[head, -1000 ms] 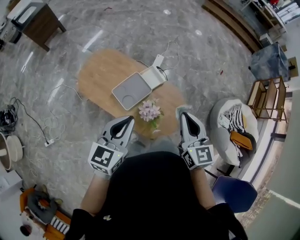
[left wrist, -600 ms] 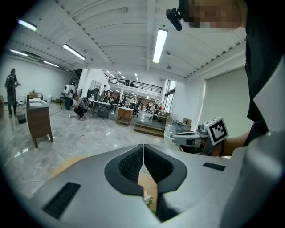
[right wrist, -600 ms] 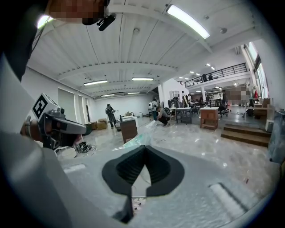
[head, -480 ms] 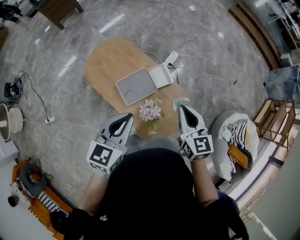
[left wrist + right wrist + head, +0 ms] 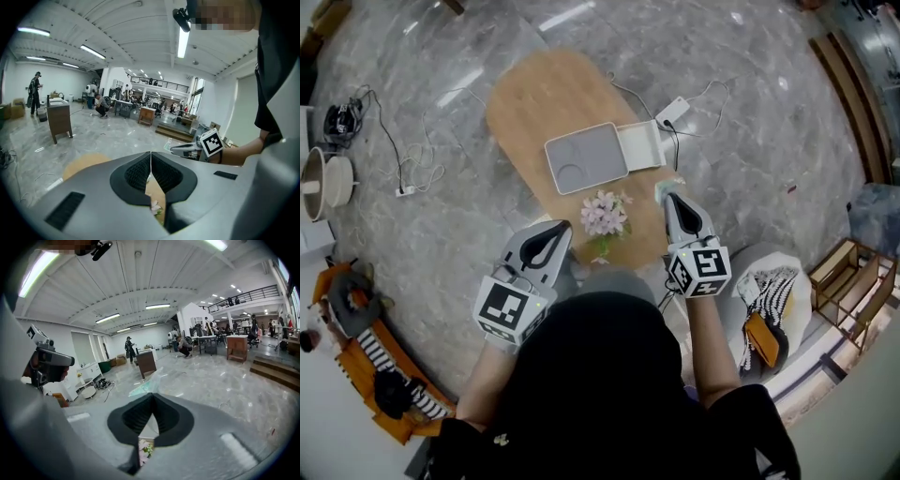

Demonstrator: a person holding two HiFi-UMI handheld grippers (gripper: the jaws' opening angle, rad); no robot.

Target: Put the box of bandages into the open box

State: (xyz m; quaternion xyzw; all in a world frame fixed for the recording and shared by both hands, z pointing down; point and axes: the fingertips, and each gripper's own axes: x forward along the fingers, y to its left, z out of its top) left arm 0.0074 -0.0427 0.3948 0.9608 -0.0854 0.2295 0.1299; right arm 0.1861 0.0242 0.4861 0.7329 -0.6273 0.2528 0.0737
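Observation:
The open box (image 5: 586,157), a grey tray with a white lid (image 5: 639,145) folded out to its right, lies on the oval wooden table (image 5: 534,94). My right gripper (image 5: 668,197) hovers at the table's near right edge, shut on the pale green box of bandages (image 5: 667,186). That box juts out past the closed jaws (image 5: 146,384) in the right gripper view. My left gripper (image 5: 561,227) is shut and empty by the table's near edge, left of the pink flowers (image 5: 605,214). Its jaws meet (image 5: 150,157) with nothing between them.
A white charger (image 5: 673,111) and its cable lie by the lid. Cables and a power strip (image 5: 405,190) trail on the marble floor at left, near a pot (image 5: 323,178). A beanbag with cloth (image 5: 769,295) and a wooden shelf (image 5: 848,277) stand at right.
The head view has swung, so the table and open box sit higher and more central. My right gripper with the bandage box has edged forward over the table's near edge. The left gripper barely moved.

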